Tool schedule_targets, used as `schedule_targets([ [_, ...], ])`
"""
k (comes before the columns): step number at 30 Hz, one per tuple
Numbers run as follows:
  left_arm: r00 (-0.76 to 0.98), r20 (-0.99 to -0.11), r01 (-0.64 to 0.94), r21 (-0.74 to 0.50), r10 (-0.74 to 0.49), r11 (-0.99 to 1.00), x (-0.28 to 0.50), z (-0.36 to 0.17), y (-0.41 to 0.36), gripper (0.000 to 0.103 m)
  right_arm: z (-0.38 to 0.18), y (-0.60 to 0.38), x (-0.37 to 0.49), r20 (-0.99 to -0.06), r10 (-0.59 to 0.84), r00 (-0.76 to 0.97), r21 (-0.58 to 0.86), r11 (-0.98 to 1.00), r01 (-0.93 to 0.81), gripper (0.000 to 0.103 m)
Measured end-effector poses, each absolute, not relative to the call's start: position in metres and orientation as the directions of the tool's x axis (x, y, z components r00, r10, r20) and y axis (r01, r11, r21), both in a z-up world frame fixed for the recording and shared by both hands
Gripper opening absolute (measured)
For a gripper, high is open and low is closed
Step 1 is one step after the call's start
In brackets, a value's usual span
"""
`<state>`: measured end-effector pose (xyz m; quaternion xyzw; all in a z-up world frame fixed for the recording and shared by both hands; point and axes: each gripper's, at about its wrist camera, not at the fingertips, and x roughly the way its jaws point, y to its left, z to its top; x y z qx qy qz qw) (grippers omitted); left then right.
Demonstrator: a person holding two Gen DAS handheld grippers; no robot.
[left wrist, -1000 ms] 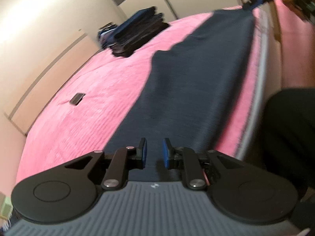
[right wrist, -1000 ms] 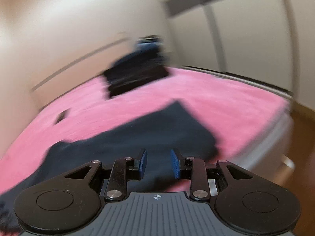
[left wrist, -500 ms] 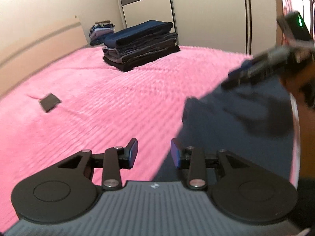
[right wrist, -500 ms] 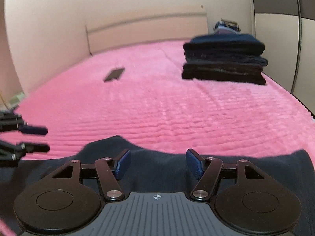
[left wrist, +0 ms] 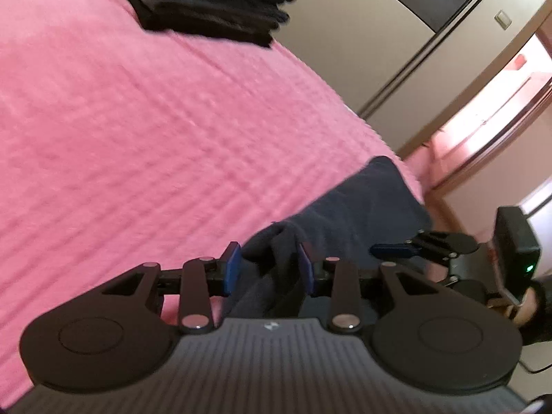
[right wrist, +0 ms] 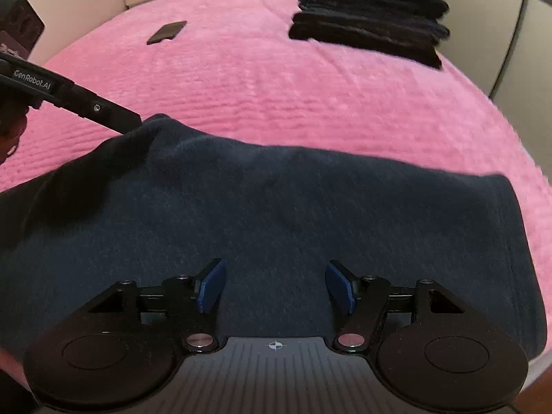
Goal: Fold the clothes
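A dark navy garment (right wrist: pixel 276 207) lies flat on the pink bed cover (right wrist: pixel 310 86) near the front edge. My left gripper (left wrist: pixel 269 269) sits at the garment's left corner (left wrist: pixel 345 207). It is part open, and a raised fold of the cloth stands between its blue pads. In the right wrist view the left gripper (right wrist: pixel 117 117) touches that raised corner. My right gripper (right wrist: pixel 274 286) hovers wide open over the middle of the garment with nothing pinched. It also shows as the right gripper (left wrist: pixel 393 250) at the right of the left wrist view, held by a hand.
A stack of folded dark clothes (right wrist: pixel 369 17) rests at the far right of the bed, seen again as the stack (left wrist: pixel 207 3). A small flat dark object (right wrist: pixel 167 31) lies far left. Wardrobe doors (left wrist: pixel 379 34) and a doorway (left wrist: pixel 500 103) lie beyond the bed's edge.
The left gripper has come down onto the garment's corner, and cloth now stands between its fingers. The right gripper has opened wider and dropped closer over the garment.
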<state>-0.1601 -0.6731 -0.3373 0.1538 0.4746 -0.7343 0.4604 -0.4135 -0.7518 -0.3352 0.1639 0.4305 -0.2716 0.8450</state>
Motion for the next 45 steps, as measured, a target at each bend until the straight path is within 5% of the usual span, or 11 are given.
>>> schedule_targets([
  [6,-0.668,-0.65,0.73,-0.666,-0.361,-0.151,-0.168,-0.353,-0.702,0.029,-0.331,-0.755,-0.416,-0.833,-0.298,0.466,0.057,0.792,0.608,0.071],
  [12,-0.714,-0.552,0.632,-0.773,-0.43,-0.058,-0.148,-0.363,-0.716,0.022,-0.33,-0.754,-0.419,-0.833,-0.295,0.469,0.066,0.788,0.613,0.072],
  [16,-0.697,-0.542,0.589,-0.806,-0.469,0.056,-0.135,-0.377,-0.711,0.006,-0.331,-0.752,-0.422,-0.822,-0.304,0.481,0.068,0.787,0.614,0.072],
  [27,-0.569,-0.547,0.551,-0.808,-0.614,0.209,-0.105,-0.389,-0.689,0.005,-0.333,-0.745,-0.431,-0.788,-0.341,0.512,0.065,0.781,0.621,0.072],
  [33,-0.4,-0.587,0.692,-0.697,-0.704,0.188,-0.07,-0.358,-0.654,0.0,-0.338,-0.733,-0.434,-0.748,-0.4,0.53,0.038,0.771,0.636,0.075],
  [45,-0.127,-0.608,0.885,-0.426,-0.784,0.186,-0.103,-0.313,-0.469,0.016,-0.34,-0.697,-0.455,-0.661,-0.527,0.534,-0.042,0.737,0.675,0.076],
])
